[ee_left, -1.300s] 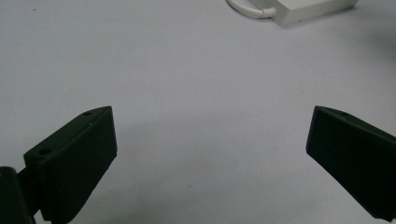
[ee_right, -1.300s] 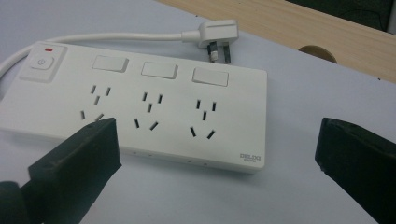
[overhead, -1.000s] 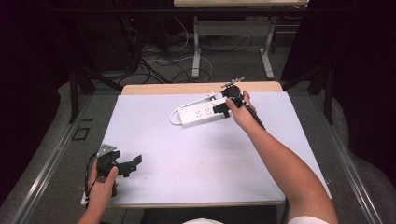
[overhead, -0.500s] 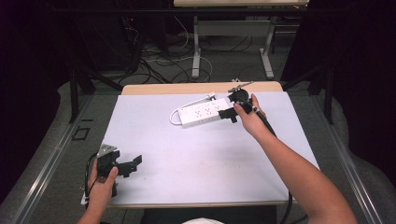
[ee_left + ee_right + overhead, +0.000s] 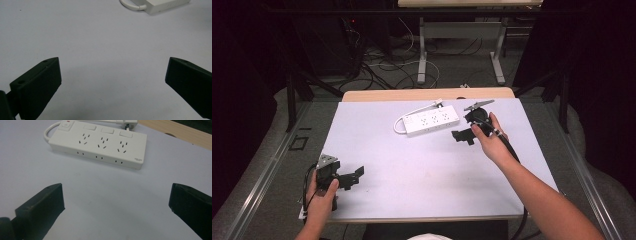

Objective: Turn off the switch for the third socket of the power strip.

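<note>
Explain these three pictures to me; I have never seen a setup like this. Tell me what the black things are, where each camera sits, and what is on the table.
A person sits at a white table and holds hand-held tongs in each hand: the left tongs near the front edge, the right tongs farther out. The high view looks down from above the person. The other two pictures come from cameras riding on the tongs, so the black blocks at their bottom corners are the jaws, spread wide. Both tongs are open and hold nothing. The white power strip with its cord lies on the table just ahead of the right tongs, apart from them.
</note>
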The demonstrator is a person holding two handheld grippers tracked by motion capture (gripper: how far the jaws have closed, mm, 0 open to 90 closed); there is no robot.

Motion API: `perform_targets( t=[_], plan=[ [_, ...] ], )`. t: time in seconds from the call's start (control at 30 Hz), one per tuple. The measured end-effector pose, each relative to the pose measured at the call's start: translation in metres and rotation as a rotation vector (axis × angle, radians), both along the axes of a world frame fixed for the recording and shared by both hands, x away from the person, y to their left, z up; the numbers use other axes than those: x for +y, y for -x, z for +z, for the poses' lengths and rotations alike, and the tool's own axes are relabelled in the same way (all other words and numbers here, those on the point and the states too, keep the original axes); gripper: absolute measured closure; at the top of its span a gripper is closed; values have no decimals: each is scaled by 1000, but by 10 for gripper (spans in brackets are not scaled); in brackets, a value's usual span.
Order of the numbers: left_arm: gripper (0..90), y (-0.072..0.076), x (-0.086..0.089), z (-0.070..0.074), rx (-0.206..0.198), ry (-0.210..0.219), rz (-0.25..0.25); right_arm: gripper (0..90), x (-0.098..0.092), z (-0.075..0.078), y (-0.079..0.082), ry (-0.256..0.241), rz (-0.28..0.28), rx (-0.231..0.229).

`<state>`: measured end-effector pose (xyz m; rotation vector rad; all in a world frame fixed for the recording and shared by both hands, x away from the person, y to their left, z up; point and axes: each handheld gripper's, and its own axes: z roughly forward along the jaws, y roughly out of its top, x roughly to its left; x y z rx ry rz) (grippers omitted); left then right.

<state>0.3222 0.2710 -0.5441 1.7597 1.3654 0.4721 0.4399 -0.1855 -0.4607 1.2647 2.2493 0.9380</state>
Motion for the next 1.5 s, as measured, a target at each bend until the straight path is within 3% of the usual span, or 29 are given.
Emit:
perform_targets(
  t=[0.4,0.77,1.17,1.5],
  plan=[
    [2,1,-1,0,-3,-7,-4,0,-18,-4,36,-45,6,-11],
    [2,2,-1,0,5,-14,-4,0,-42,-14,65,-46,-19,-48],
    [2,2,-1,-1,1,-9,1,0,-75,-32,92,-60,-103,-56],
    [2,2,-1,-1,0,-18,-1,0,-94,-49,102,-58,-152,-51]
  ],
)
